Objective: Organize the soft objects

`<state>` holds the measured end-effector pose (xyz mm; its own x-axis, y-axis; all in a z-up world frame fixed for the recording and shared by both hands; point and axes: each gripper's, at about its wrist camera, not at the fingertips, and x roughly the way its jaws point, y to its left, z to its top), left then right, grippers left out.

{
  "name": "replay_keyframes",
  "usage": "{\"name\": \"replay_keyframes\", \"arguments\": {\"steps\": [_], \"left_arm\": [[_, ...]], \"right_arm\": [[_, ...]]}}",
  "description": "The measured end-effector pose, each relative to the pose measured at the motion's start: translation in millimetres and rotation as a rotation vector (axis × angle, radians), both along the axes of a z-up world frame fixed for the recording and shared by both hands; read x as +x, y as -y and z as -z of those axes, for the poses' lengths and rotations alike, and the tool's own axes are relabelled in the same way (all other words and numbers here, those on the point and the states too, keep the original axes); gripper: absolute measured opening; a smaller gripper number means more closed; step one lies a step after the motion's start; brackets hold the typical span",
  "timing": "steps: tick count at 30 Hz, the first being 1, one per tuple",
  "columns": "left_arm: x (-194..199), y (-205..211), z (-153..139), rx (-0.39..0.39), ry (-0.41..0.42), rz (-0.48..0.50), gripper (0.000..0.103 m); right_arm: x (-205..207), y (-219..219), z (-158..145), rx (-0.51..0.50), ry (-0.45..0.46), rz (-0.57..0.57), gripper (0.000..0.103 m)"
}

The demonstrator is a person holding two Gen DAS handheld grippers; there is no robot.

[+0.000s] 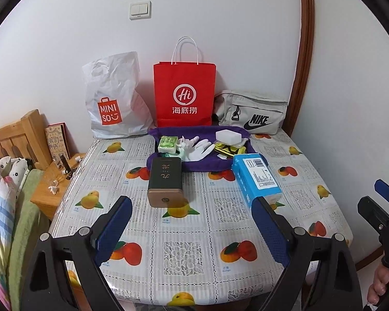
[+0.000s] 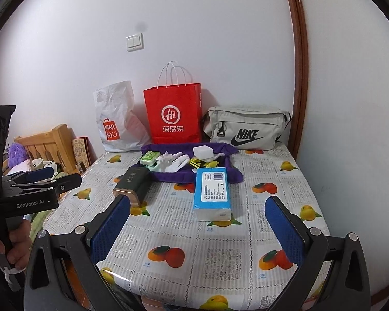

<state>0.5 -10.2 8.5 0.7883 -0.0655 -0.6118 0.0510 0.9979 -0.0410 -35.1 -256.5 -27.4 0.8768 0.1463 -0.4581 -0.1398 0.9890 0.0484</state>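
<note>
So we've got both grippers hovering over the near edge of the table (image 1: 194, 248), which wears a plastic cloth printed with oranges and mangoes. Our left gripper (image 1: 192, 230) has its blue pads spread wide with nothing between them, and the right gripper (image 2: 197, 230) is just as wide and empty.

The soft stuff sits toward the back of the table on a purple cloth (image 1: 202, 167): a green tissue pack (image 1: 167, 144) at the left end, a white glove (image 1: 198, 150) in the middle, a white sponge block (image 1: 228, 135) at the far right, and some yellow-and-black bits (image 1: 227, 150) just below the sponge that we can't make out.

In front of the cloth, a dark box with a gold end (image 1: 165, 181) lies lengthwise on the left, overlapping the cloth's near edge. A blue pack of tissues (image 1: 255, 178) lies on the right, its far end resting on the cloth.

Against the wall stand a white Miniso plastic bag (image 1: 114, 101), a red Haidilao paper bag (image 1: 184, 93) and a grey Nike bag (image 1: 254, 115), left to right. The right wrist view also catches a hand (image 2: 10, 243) gripping the left gripper's handle. A wooden bed frame (image 1: 18, 137) sits off to the left of the table.
</note>
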Motion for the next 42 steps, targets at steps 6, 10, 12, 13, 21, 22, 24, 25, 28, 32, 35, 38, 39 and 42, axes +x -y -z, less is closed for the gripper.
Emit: {"name": "replay_keyframes", "arguments": {"steps": [6,10,12,13,21,22,24,25,28,32,35,38,39,42], "left_arm": [[0.2,0.5,-0.4,-0.003,0.006,0.001,0.093],[0.5,0.5,-0.3,-0.004,0.005,0.001,0.093],[0.5,0.3,-0.4,-0.004,0.006,-0.002,0.093],[0.5,0.4,-0.4,-0.006,0.006,-0.003,0.093],[-0.7,0.2,-0.4,-0.007,0.005,0.002,0.093],[-0.5,0.4,-0.3,-0.006,0.005,0.003,0.093],[-0.2,0.7,-0.4,-0.006,0.001,0.004,0.093],[-0.1,0.5,-0.4,-0.007,-0.001,0.005,0.093],[-0.2,0.6,-0.6,-0.004,0.0,0.002,0.093],[-0.2,0.0,-0.7,-0.003,0.001,0.004,0.093],[0.3,-0.1,-0.5,-0.001,0.001,0.002,0.093],[-0.2,0.1,-0.6,0.0,0.002,0.004,0.093],[-0.2,0.1,-0.7,-0.001,0.002,0.004,0.093],[-0.3,0.2,-0.6,-0.001,0.002,0.003,0.093]], "right_arm": [[-1.6,2.9,-0.9,0.017,-0.004,0.004,0.102],[-2.5,3.5,-0.7,0.015,-0.002,0.008,0.102],[-3.2,3.2,-0.7,0.011,0.0,0.007,0.102],[-3.4,3.0,-0.6,0.009,-0.001,0.007,0.102],[-3.1,3.3,-1.4,0.01,-0.001,0.004,0.102],[-3.1,3.3,-1.6,0.011,-0.001,0.003,0.102],[-3.4,3.2,-1.7,0.011,-0.001,0.003,0.102],[-3.4,3.1,-1.6,0.011,-0.001,0.004,0.102],[-3.3,3.2,-1.5,0.011,-0.002,0.002,0.102],[-2.7,2.6,0.3,0.011,-0.008,-0.003,0.102],[-2.7,2.2,0.8,0.01,-0.007,-0.004,0.102],[-2.8,2.3,1.0,0.011,-0.007,-0.004,0.102],[-2.7,2.4,0.9,0.011,-0.007,-0.004,0.102],[-2.0,2.6,1.1,0.017,-0.008,-0.002,0.102]]}}
